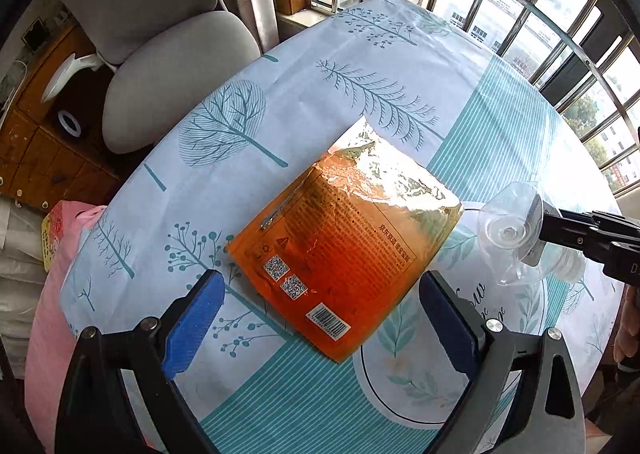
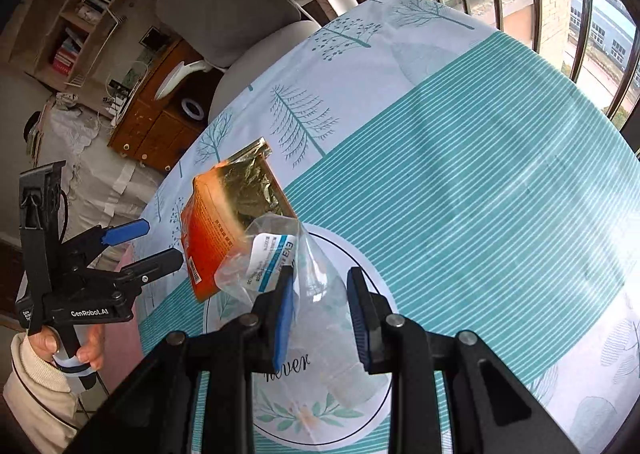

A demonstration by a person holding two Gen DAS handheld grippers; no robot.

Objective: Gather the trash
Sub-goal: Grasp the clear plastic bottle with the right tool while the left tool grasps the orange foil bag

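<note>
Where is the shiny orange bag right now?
The orange bag lies flat on the tablecloth, just ahead of the open left gripper and beside the clear bottle.

A foil pouch (image 1: 348, 250) lies flat on my bench (image 1: 500, 126), near the edge where the office chair (image 1: 168, 66) stands. My left claw (image 1: 320, 318) hangs just above the pouch's near end, one finger on each side of it. To the pouch's right, my right claw (image 2: 320, 314) holds a crushed plastic bottle (image 2: 312, 294) above the bench. Behind the chair stands a wooden cabinet (image 2: 156, 126); window bars (image 1: 520, 14) run along the bench's far side.
</note>
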